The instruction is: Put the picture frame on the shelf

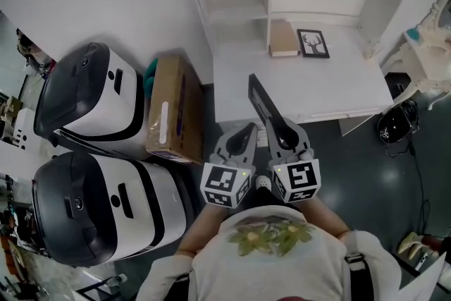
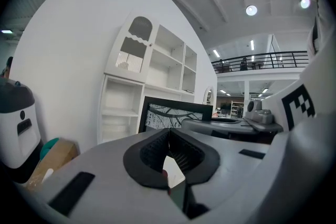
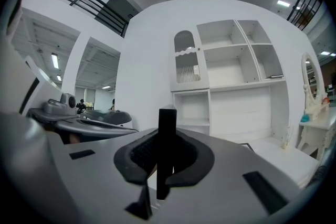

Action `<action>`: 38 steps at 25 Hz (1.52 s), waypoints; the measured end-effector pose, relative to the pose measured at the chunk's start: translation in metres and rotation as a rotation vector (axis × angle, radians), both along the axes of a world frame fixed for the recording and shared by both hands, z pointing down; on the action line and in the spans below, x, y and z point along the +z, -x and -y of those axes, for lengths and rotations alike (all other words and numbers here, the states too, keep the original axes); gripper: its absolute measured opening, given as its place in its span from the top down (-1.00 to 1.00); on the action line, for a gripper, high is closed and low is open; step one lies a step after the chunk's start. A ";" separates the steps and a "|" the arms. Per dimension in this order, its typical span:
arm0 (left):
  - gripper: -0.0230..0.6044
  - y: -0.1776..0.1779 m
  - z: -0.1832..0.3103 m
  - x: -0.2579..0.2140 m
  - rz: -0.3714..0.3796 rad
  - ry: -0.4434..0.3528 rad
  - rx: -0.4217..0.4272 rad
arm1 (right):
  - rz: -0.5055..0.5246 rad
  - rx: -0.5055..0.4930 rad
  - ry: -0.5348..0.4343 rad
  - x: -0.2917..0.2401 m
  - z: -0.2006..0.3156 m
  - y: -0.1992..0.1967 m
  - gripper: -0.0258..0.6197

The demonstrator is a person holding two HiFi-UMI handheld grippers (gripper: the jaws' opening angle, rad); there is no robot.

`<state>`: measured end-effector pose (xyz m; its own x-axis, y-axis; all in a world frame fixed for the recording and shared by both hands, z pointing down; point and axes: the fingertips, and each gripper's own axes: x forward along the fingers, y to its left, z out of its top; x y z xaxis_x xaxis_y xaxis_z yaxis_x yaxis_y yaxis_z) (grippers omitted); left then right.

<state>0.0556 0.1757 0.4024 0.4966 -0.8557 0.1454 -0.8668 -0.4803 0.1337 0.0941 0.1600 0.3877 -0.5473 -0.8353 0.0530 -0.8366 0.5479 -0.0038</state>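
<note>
The right gripper (image 1: pixel 280 129) has its jaws clamped on the thin black edge of the picture frame (image 1: pixel 262 102), judged stiff, light and fragile, at picture centre, while the left gripper (image 1: pixel 246 130) has its jaws together, empty.

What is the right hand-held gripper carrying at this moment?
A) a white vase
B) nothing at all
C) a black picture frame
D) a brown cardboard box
C: the right hand-held gripper is clamped on the thin edge of the black picture frame, which shows edge-on between its jaws.
</note>
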 end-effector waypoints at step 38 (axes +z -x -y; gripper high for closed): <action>0.83 0.034 0.234 0.001 0.014 0.023 0.010 | 0.013 0.038 0.009 0.001 0.235 0.027 0.77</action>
